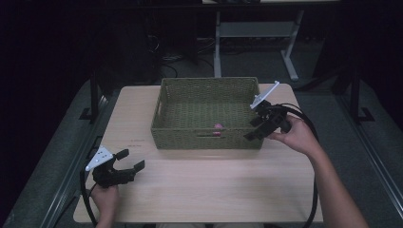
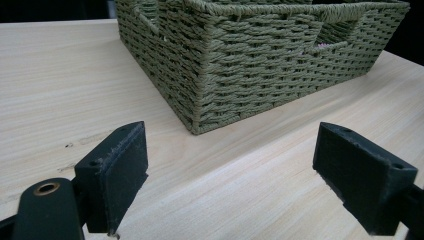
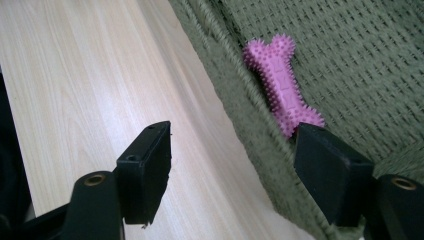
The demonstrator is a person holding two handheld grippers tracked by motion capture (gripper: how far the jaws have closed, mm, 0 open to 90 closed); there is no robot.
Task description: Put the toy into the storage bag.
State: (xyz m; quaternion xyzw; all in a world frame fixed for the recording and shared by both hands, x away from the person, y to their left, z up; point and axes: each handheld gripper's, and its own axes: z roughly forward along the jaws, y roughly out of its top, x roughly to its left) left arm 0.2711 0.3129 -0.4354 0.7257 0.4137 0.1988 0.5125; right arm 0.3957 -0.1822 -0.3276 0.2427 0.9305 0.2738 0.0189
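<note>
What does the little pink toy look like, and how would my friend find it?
Start at the green woven basket standing on the light wooden table. Look inside, against the front wall nearest the person, near the right gripper. There lies a small pink toy, shaped like a bone and covered in tiny spikes, the one bright thing inside.

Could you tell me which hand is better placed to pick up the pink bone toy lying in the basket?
The right. The right gripper hangs open at the basket corner, the pink bone toy just beyond its fingers. The left gripper sits open over the table, outside the basket.
</note>
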